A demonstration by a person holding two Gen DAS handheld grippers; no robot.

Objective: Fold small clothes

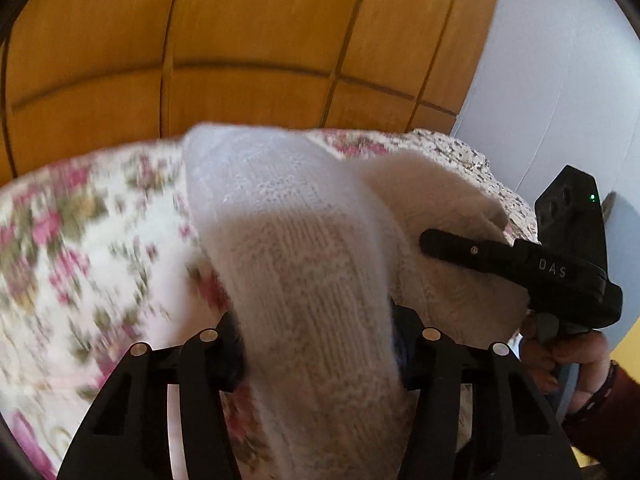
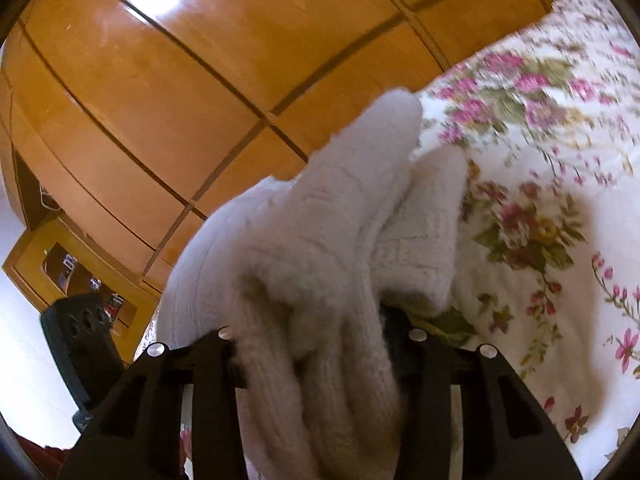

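- The left gripper is clenched on a bunched fold of the fluffy white knitted garment, which rises between its jaws and blocks most of the left wrist view.
- The right gripper is clamped on another bunch of the same knit; the cloth is held up off the pink-and-green floral bedspread.
- In the left view the right gripper's black body sits on the right, its finger against the knit.
- Risk: both grips look like thick bunches, not clean edges, so the layers may slide out unevenly and the fold may land crooked.
- Risk: the loose, fuzzy weave could snag on a fingertip at release and drag the fold open.
- Risk: the two grippers are near each other; bringing them together carelessly could knock them.
- Room: the bedspread stretches open to the right in the right view and to the left in the left view.
- Edges: the orange wooden wardrobe panels stand at the far side, and the bed's far edge lies in front of them.
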